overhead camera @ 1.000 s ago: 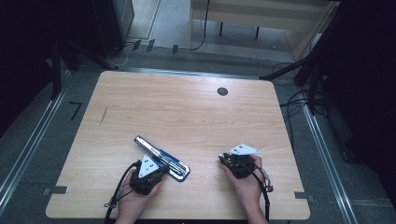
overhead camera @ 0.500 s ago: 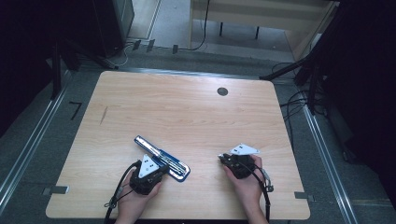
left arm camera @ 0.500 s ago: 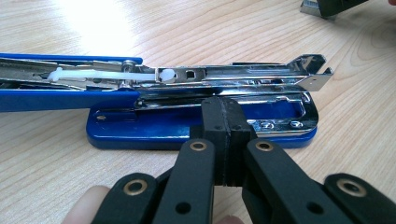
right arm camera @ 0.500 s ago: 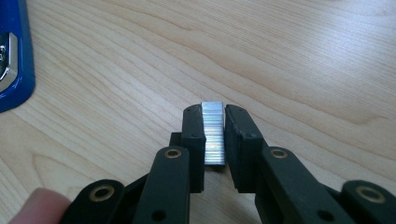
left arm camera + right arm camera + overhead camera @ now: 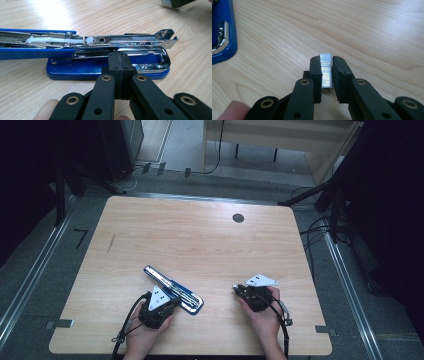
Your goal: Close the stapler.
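The right hand-held gripper [image 5: 327, 72] pinched a staple strip [image 5: 326, 71]; the left hand-held gripper [image 5: 121, 72], fully closed and empty, touched the open stapler [image 5: 107, 53] near the worktop's [image 5: 200, 240] front edge. A tilted strip risked jamming the magazine.

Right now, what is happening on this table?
A person is refilling a blue stapler that lies opened on the wooden table. The right claw is shut on a strip of staples, held away from the stapler. The left claw is shut with nothing in it, its tip at the stapler's base.
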`<move>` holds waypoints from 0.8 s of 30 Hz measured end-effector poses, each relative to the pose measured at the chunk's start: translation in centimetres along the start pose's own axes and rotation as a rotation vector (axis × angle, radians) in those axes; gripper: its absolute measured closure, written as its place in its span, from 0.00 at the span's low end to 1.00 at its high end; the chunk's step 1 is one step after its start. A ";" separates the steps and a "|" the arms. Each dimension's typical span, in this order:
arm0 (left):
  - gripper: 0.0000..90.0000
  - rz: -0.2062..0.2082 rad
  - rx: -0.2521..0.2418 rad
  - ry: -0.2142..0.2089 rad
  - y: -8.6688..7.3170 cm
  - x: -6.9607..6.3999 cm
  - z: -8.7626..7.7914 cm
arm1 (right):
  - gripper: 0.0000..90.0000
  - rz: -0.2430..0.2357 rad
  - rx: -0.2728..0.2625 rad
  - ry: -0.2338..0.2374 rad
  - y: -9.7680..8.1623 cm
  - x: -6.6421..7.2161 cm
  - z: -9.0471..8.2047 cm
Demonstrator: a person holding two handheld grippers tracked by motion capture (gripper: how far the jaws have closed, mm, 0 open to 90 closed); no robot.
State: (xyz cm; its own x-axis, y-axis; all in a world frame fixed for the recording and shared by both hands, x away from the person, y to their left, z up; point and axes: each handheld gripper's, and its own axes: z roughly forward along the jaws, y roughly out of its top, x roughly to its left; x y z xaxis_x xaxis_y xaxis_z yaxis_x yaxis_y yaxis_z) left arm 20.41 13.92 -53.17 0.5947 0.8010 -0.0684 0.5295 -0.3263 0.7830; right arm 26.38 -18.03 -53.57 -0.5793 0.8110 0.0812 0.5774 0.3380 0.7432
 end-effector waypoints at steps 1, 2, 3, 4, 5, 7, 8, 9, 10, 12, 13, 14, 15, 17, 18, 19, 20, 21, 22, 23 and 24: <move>1.00 0.001 0.000 -0.001 0.0 0.0 0.0 | 0.89 -0.001 -0.002 0.003 0.1 0.1 -0.1; 1.00 0.000 0.000 0.000 0.0 0.0 0.0 | 0.89 -0.001 -0.006 0.004 0.1 0.2 -0.1; 1.00 0.000 0.000 0.000 0.0 0.0 0.0 | 0.89 -0.004 -0.009 0.007 0.2 0.2 -0.1; 1.00 0.001 0.000 0.000 0.0 0.0 0.0 | 0.89 -0.006 -0.012 0.009 0.3 0.3 -0.2; 1.00 0.001 0.000 0.000 0.0 0.0 0.0 | 0.89 -0.006 -0.018 0.012 0.4 0.4 -0.3; 1.00 0.001 0.000 0.000 0.0 0.0 0.0 | 0.89 -0.007 -0.022 0.020 0.6 0.6 -0.4; 1.00 0.001 0.000 0.000 0.0 0.0 0.0 | 0.89 -0.009 -0.025 0.020 0.6 0.7 -0.4; 1.00 0.000 0.000 0.000 0.0 0.0 0.0 | 0.89 -0.014 -0.029 0.022 0.8 0.8 -0.5; 1.00 0.000 0.000 0.000 0.0 0.0 0.0 | 0.89 -0.017 -0.031 0.023 0.9 0.9 -0.5; 1.00 0.000 0.000 0.000 0.0 0.0 0.0 | 0.89 -0.021 -0.035 0.025 1.2 1.1 -0.7; 1.00 0.000 0.000 0.000 0.0 0.0 0.0 | 0.89 -0.025 -0.038 0.026 1.3 1.2 -0.7; 1.00 0.000 0.000 0.000 0.0 0.0 0.0 | 0.89 -0.022 -0.040 0.028 1.4 1.3 -0.8; 1.00 0.000 0.000 0.000 0.0 0.0 0.0 | 0.89 -0.027 -0.044 0.031 1.6 1.4 -0.8; 1.00 0.000 0.000 0.000 0.0 0.0 0.0 | 0.89 -0.029 -0.050 0.033 1.8 1.6 -0.9; 1.00 0.000 0.000 0.000 0.0 0.0 0.0 | 0.89 -0.031 -0.053 0.037 1.9 1.7 -0.9; 1.00 0.001 0.000 -0.001 0.0 0.0 0.0 | 0.89 -0.034 -0.052 0.038 2.0 1.9 -0.9; 1.00 0.000 0.000 0.000 0.0 0.0 0.0 | 0.89 -0.040 -0.053 0.039 2.1 2.0 -0.9; 1.00 0.000 0.000 0.000 0.0 0.0 0.0 | 0.89 -0.041 -0.054 0.042 2.2 2.1 -1.0; 1.00 0.001 0.000 -0.001 0.0 0.0 0.0 | 0.89 -0.044 -0.056 0.045 2.3 2.3 -1.0; 1.00 0.000 0.000 -0.001 0.0 0.0 0.0 | 0.89 -0.042 -0.058 0.048 2.4 2.4 -1.0; 1.00 0.000 0.000 0.000 0.0 0.0 0.0 | 0.89 -0.044 -0.060 0.050 2.5 2.6 -1.1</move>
State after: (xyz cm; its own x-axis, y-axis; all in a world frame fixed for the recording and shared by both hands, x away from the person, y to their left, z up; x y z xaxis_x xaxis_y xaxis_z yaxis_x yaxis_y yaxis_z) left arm 20.41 13.93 -53.17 0.5949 0.8008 -0.0688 0.5299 -0.3263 0.7828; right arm 25.75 -15.61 -50.76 -0.6324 0.7706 0.0796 0.5159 0.3423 0.7853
